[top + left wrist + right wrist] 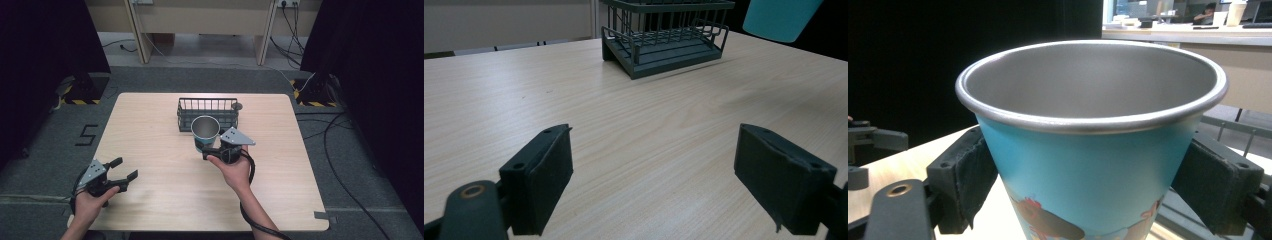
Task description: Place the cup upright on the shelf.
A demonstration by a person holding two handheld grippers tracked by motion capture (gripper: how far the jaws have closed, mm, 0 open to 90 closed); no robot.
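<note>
At the table's point(165, 200) near left, the left gripper point(123, 169) rests with its jaws spread wide, holding nothing. To its right, the right gripper point(204, 150) clamps one upright blue cup point(205, 131) between its jaws, raised just before one wire basket point(207, 113).

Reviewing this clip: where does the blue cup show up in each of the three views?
High view: the blue cup sits at centre, held in the right tongs, just in front of the wire basket.
Left gripper view: its blue wall at the top right corner.
Right gripper view: centre, close up.
Shared landmark: the wire basket.
</note>
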